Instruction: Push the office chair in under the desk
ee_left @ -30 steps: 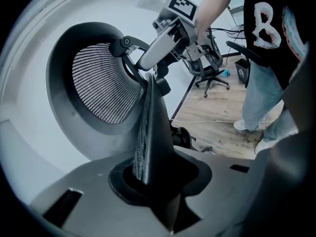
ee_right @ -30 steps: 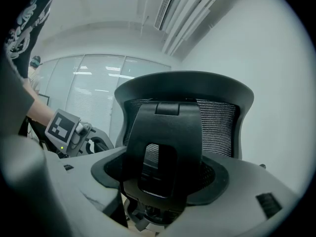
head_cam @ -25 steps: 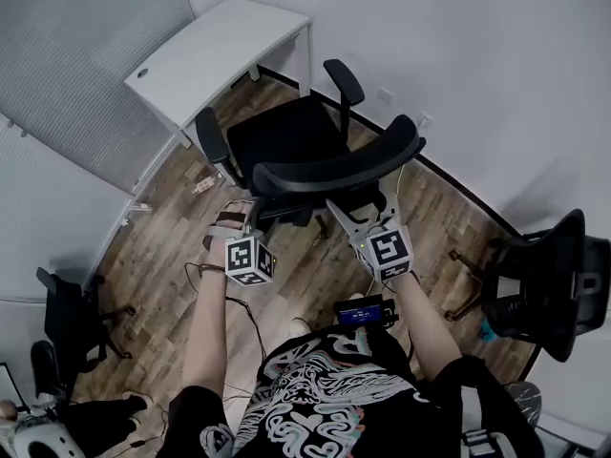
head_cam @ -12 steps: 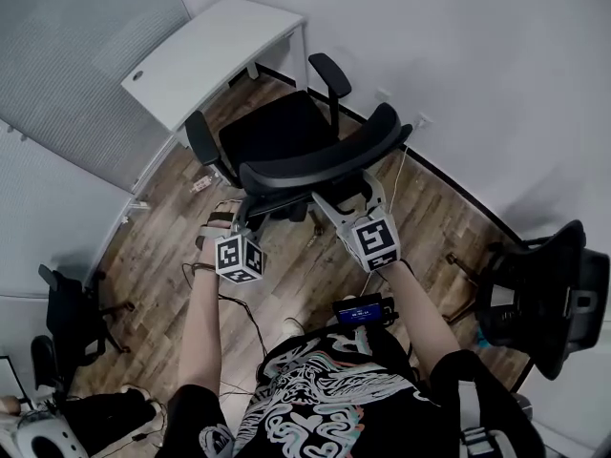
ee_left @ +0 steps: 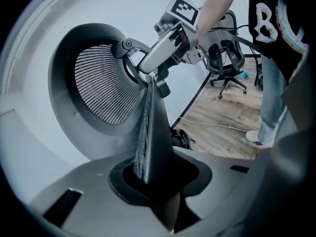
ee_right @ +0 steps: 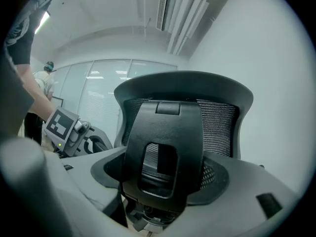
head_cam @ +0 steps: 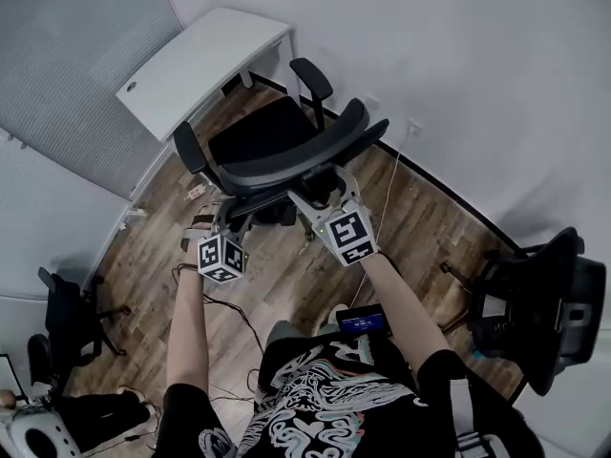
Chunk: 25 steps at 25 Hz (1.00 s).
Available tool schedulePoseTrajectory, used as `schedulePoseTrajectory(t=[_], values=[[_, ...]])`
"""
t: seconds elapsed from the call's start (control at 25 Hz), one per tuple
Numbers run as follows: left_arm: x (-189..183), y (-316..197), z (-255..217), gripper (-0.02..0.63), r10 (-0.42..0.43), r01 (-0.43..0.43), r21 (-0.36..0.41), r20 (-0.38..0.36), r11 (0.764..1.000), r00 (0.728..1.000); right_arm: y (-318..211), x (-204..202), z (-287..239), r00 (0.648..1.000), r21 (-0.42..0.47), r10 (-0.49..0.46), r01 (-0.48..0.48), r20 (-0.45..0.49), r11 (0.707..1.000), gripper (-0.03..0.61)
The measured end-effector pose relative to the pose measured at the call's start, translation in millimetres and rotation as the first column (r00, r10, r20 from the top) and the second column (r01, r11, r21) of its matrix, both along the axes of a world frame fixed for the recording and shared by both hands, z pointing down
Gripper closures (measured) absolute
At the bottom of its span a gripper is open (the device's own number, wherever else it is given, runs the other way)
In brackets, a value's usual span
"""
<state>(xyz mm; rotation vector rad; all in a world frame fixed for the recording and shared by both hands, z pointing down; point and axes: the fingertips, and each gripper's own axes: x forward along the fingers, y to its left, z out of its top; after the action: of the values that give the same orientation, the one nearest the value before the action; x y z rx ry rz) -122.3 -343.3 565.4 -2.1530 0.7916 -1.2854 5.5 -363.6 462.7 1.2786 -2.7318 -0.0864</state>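
Observation:
The black office chair [head_cam: 256, 139] stands on the wood floor, its seat facing the white desk [head_cam: 205, 65] at the upper left. My left gripper [head_cam: 227, 225] is shut on the left edge of the mesh backrest [head_cam: 301, 156]; that edge runs between its jaws in the left gripper view [ee_left: 148, 147]. My right gripper [head_cam: 320, 194] sits behind the middle of the backrest. Its jaws hold the black back support bracket [ee_right: 165, 147]. The same right gripper [ee_left: 148, 65] shows in the left gripper view against the backrest rim.
A second black chair [head_cam: 539, 294] stands at the right by the wall, another [head_cam: 67, 318] at the left by the partition. Cables [head_cam: 239, 313] and a power strip [head_cam: 196, 192] lie on the floor near my feet. A person [ee_right: 42, 88] stands in the background.
The chair has rolled up and left toward the desk, and both grippers have moved with it, keeping their holds on the backrest.

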Motion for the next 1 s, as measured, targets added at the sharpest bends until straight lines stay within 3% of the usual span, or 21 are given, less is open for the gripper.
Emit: schedulePoseTrajectory(t=[1.0], values=[[35.5,-21.2,0.6,0.488,-0.047,0.048,0.005,-0.005,0.999,0.999,-34.2,35.9,6.2,0.999,0.008,-0.051,0.051,-0.002,0.999,0.244]])
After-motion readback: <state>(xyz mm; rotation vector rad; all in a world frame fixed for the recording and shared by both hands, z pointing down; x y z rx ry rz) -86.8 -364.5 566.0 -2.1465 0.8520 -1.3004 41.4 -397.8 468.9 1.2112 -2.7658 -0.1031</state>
